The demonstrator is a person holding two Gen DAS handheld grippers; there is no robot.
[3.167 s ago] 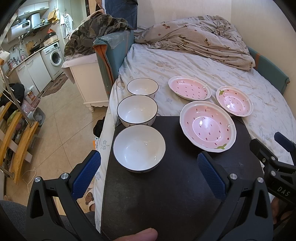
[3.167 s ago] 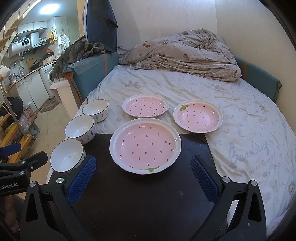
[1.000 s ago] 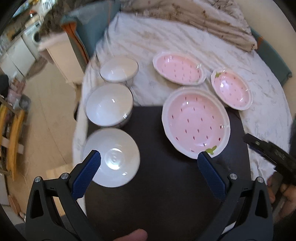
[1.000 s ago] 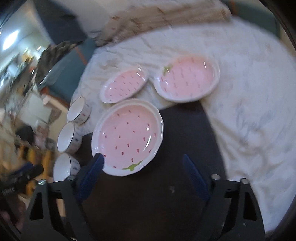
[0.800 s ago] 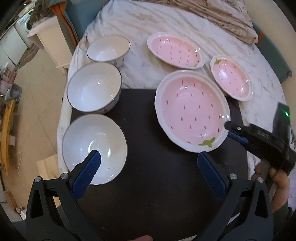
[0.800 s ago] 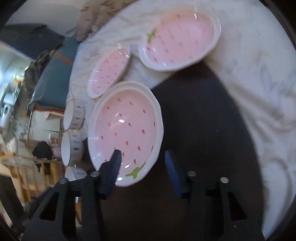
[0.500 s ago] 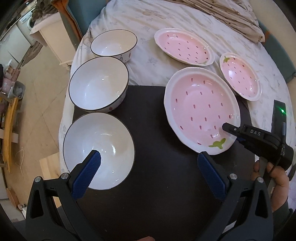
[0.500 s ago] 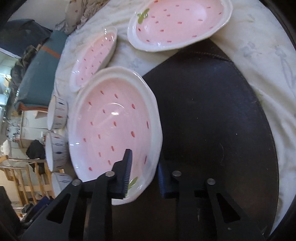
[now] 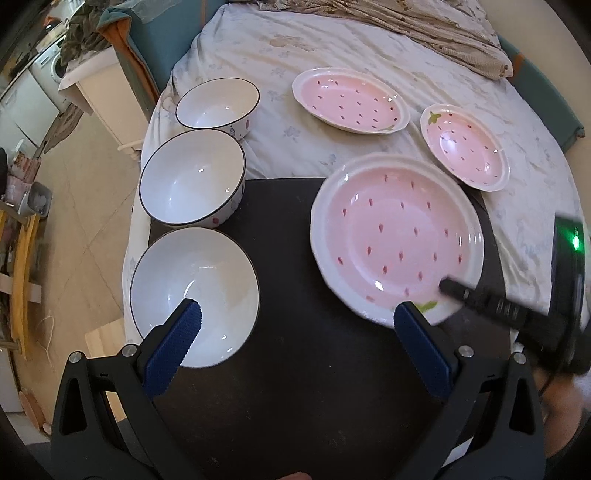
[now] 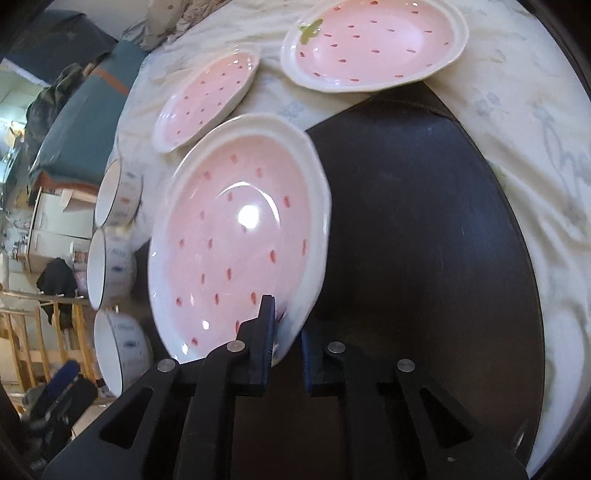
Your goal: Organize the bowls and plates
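Note:
A large pink strawberry-dotted plate (image 9: 397,236) lies on the black mat (image 9: 295,369). My right gripper (image 10: 286,317) has its jaws closing on the near rim of that plate (image 10: 236,236), one pad above and one below. In the left wrist view the right gripper (image 9: 443,286) reaches over the same rim. My left gripper (image 9: 298,314) is open and holds nothing; its left finger hangs over the nearest white bowl (image 9: 207,266). Two more white bowls (image 9: 192,177) (image 9: 218,103) stand in a row behind it.
An oval pink plate (image 9: 349,99) and a smaller pink plate (image 9: 465,147) rest on the bed sheet beyond the mat. A crumpled blanket (image 9: 424,26) lies at the far end of the bed. Left of the bowls the bed edge drops to a tiled floor (image 9: 81,221).
My right gripper came down and closer to the large plate, and its jaws went from wide apart to shut on the near rim. The left gripper stayed open over the near bowl.

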